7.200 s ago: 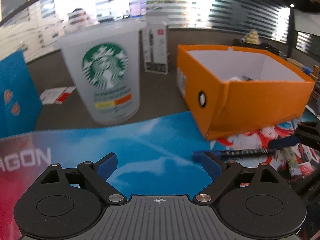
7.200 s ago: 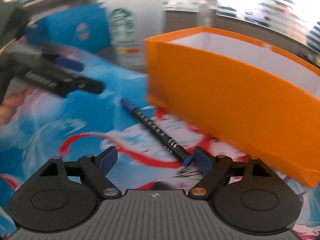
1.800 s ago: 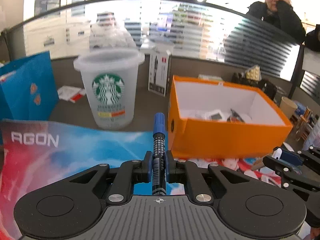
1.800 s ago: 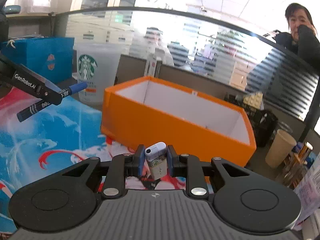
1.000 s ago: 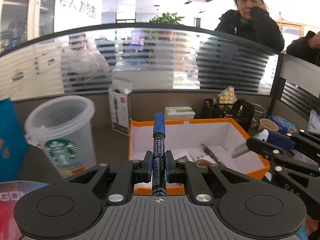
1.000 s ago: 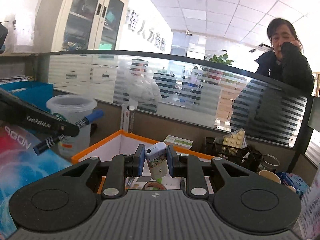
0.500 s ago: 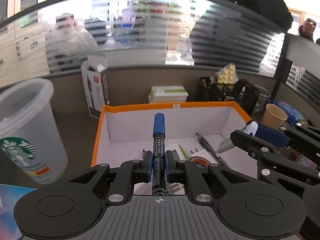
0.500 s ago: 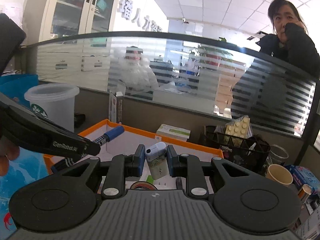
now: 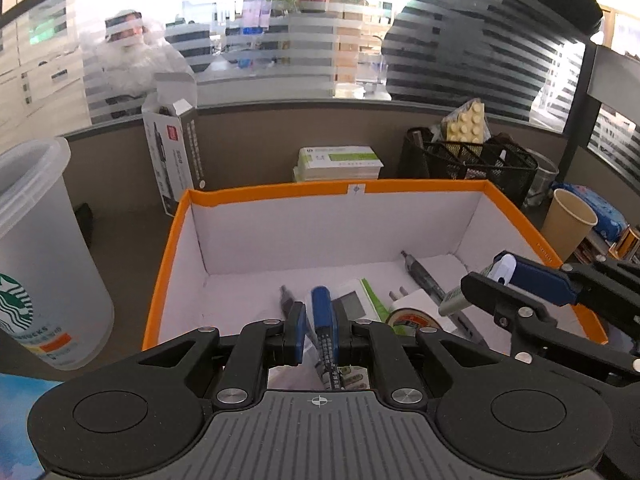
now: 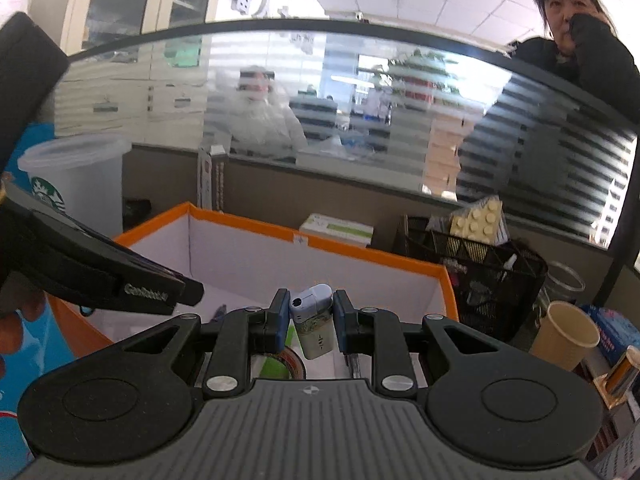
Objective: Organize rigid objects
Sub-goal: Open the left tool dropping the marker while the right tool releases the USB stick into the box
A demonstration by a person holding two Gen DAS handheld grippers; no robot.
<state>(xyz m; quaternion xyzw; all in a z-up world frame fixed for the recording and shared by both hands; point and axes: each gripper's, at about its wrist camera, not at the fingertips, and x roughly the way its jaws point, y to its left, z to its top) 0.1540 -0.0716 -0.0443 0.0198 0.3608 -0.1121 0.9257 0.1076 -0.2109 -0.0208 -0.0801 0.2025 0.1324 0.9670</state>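
An orange box (image 9: 276, 193) with a white inside holds a tape roll (image 9: 412, 317), a pen (image 9: 424, 276), a charger and cards. My left gripper (image 9: 319, 322) hangs over the box's near edge, jaws slightly parted around a blue-capped marker (image 9: 322, 320) that tilts down between them. My right gripper (image 10: 308, 314) is over the same box (image 10: 372, 258), jaws a little apart around a white lighter (image 10: 314, 322) that sits tilted. The right gripper also shows in the left wrist view (image 9: 516, 280).
A lidded Starbucks cup (image 9: 36, 264) stands left of the box. Behind it are a tall pen carton (image 9: 174, 160), stacked small boxes (image 9: 340, 162) and a black mesh basket (image 9: 472, 164). A paper cup (image 9: 568, 220) stands at the right.
Both grippers moved forward and down over the orange box. Both sets of jaws have parted a little; the marker and the lighter now tilt loosely between them.
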